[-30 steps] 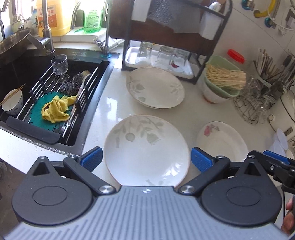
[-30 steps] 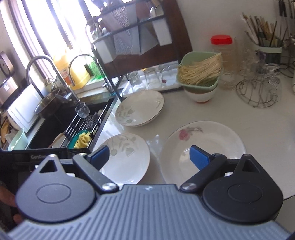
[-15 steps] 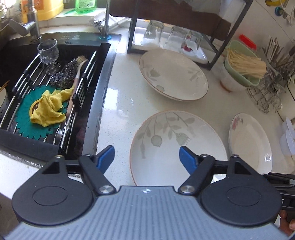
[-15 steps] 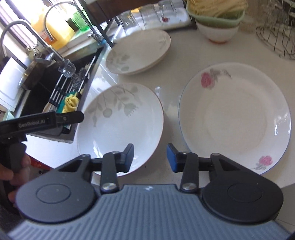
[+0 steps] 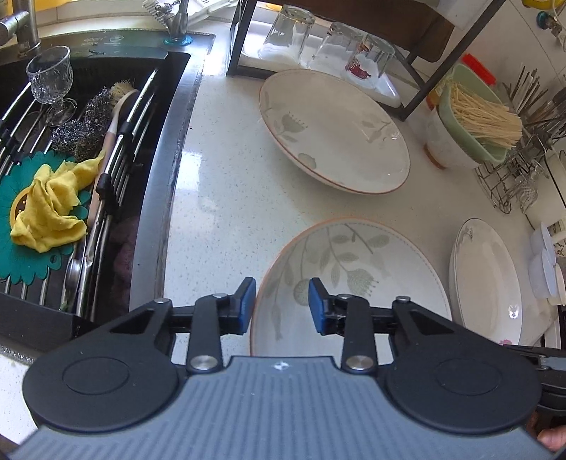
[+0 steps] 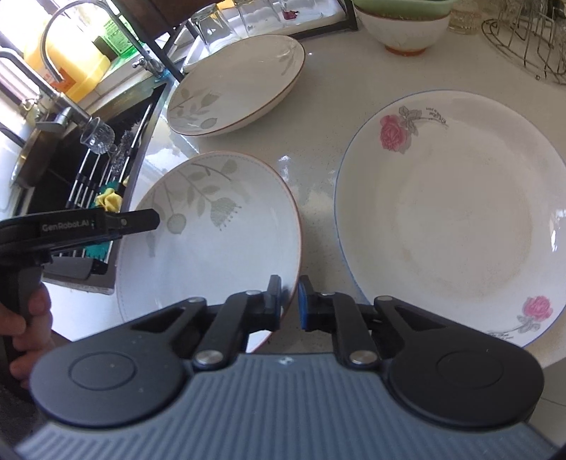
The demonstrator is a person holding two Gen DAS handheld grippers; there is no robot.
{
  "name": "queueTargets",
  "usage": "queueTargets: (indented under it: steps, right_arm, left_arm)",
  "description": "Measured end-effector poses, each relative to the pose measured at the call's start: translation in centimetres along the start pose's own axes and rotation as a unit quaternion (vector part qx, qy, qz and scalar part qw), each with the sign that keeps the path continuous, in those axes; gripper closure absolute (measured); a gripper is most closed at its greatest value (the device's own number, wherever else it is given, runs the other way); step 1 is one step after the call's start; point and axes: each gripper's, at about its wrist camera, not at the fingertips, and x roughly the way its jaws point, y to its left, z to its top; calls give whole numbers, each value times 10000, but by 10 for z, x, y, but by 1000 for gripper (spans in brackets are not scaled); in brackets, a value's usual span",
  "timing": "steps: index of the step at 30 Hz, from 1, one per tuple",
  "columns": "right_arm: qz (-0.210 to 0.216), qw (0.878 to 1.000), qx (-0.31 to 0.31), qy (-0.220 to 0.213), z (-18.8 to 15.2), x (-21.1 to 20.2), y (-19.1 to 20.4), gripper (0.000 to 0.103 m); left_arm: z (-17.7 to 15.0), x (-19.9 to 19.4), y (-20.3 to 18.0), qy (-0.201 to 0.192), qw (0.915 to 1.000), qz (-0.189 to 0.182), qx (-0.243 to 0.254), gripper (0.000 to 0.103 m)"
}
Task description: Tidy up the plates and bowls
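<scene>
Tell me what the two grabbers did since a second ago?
Both grippers came down to the nearest leaf plate and narrowed. The left gripper straddles its left rim; the right gripper straddles its right rim, jaws nearly closed. The plate itself, the rose plate and the far leaf plate stayed put.

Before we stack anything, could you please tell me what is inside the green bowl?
The green bowl holds a bundle of pale thin sticks, perhaps dry noodles. It sits in a white bowl; anything beneath the sticks is hidden.
</scene>
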Motion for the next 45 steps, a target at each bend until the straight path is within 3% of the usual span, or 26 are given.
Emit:
queueTargets:
  steps: [7, 11, 18, 25, 37, 45]
  right_arm:
    - [195, 9994, 284, -43, 2, 3, -8, 89]
    - [265, 9985, 475, -15, 5, 3, -12, 89]
    - [417, 9988, 258, 87, 14, -1, -11, 89]
    - [628, 9977, 256, 11, 22, -15, -17, 89]
    - [572, 9953, 580, -516, 28, -58, -66, 89]
    - [482, 9939, 707, -701, 30, -75, -110, 89]
  left_arm:
    - [1, 1, 1, 82, 9998, -124, 100, 68]
    - [3, 2, 8, 214, 9992, -309, -129, 68]
    - [9, -7, 16, 381, 9972, -548, -352, 67]
    - [17, -28, 7, 273, 9966, -685, -374, 67]
    - [29, -26, -56, 172, 9930, -1142, -263, 64]
    - [32, -9, -108, 260, 9926, -1186, -9, 64]
